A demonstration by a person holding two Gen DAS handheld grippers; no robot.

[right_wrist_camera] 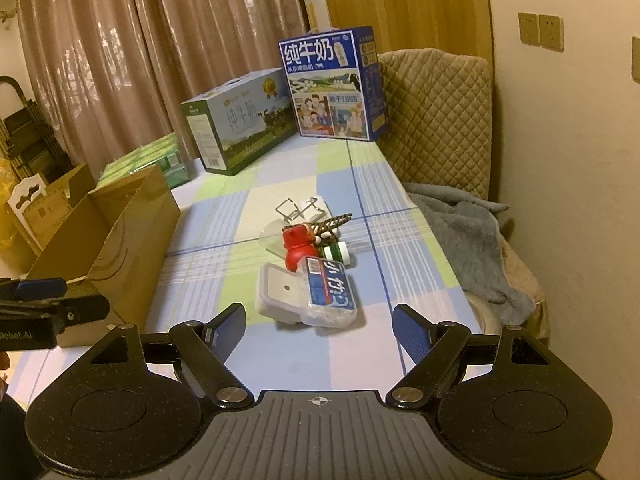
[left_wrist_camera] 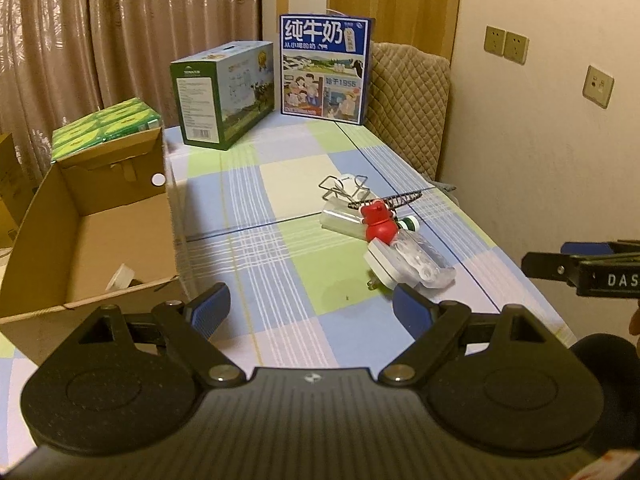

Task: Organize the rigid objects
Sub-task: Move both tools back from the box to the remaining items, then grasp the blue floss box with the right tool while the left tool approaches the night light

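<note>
A heap of small rigid objects lies on the checked tablecloth: a red figurine, a clear plastic pack with a blue label, a white lidded box, a green-capped bottle, a wire clip and a dark striped clip. My left gripper is open and empty, short of the heap. My right gripper is open and empty, just before the plastic pack. An open cardboard box stands left, with a small white item inside.
Two milk cartons stand at the table's far end, a green one and a blue one. Green packs lie behind the cardboard box. A quilted chair with a grey blanket is at the right by the wall.
</note>
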